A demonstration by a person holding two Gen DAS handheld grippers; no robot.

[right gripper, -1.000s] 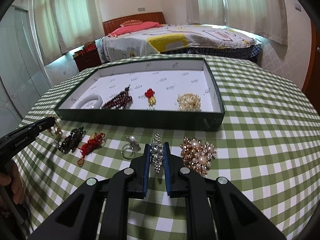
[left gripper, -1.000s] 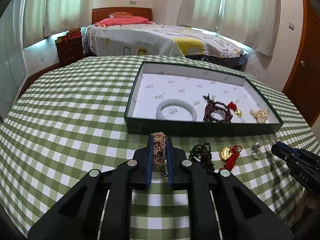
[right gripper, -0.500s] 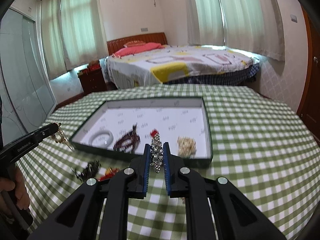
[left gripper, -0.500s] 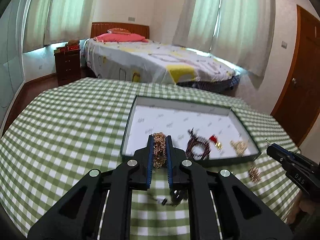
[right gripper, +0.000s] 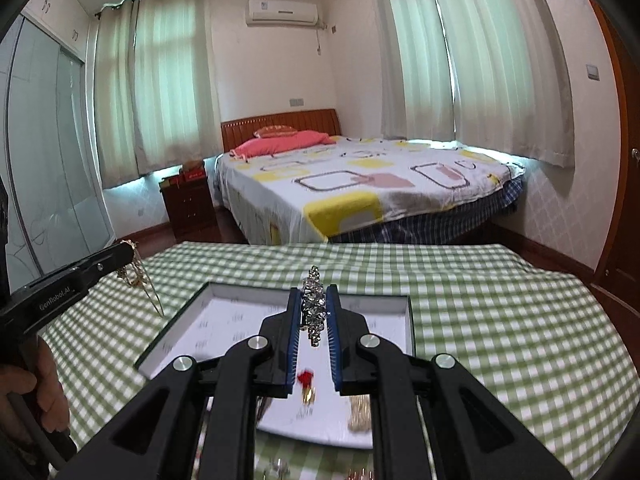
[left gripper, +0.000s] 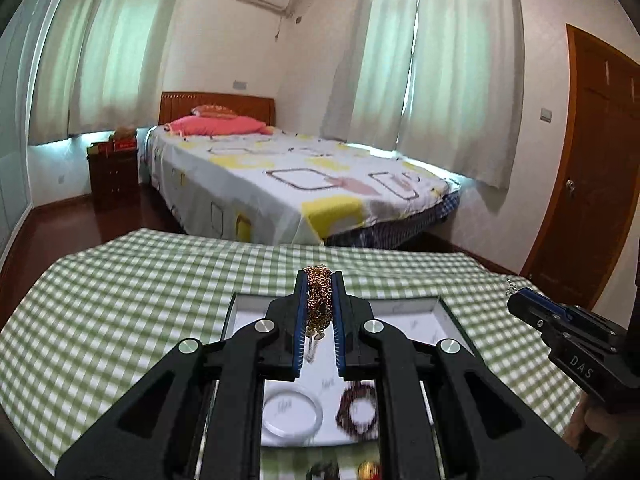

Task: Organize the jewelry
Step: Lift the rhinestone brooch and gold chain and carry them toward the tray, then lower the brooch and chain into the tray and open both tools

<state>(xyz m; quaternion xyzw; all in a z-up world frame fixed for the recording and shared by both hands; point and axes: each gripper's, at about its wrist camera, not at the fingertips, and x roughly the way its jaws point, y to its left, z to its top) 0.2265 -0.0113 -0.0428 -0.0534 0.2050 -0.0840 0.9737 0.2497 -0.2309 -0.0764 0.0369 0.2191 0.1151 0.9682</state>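
My left gripper (left gripper: 318, 280) is shut on a gold chain (left gripper: 318, 300) and holds it high above the open green jewelry box (left gripper: 452, 314). In the right wrist view the left gripper (right gripper: 120, 254) shows at left with the chain (right gripper: 138, 276) dangling. My right gripper (right gripper: 314, 294) is shut on a silver rhinestone piece (right gripper: 313, 308) above the same box (right gripper: 176, 318). It shows at right in the left wrist view (left gripper: 516, 300). In the box lie a white bangle (left gripper: 292, 410), a dark bead bracelet (left gripper: 358, 410), a red and gold charm (right gripper: 306, 380) and a gold pearl piece (right gripper: 359, 412).
The box stands on a round table with a green checked cloth (left gripper: 120, 300). Loose jewelry lies on the cloth in front of the box (left gripper: 368, 470), mostly hidden by my grippers. Beyond the table are a bed (left gripper: 288, 176), a nightstand (left gripper: 114, 176) and a wooden door (left gripper: 592, 208).
Both grippers rose from the tabletop with their pieces and now hang over the box. The views tilted up toward the room.
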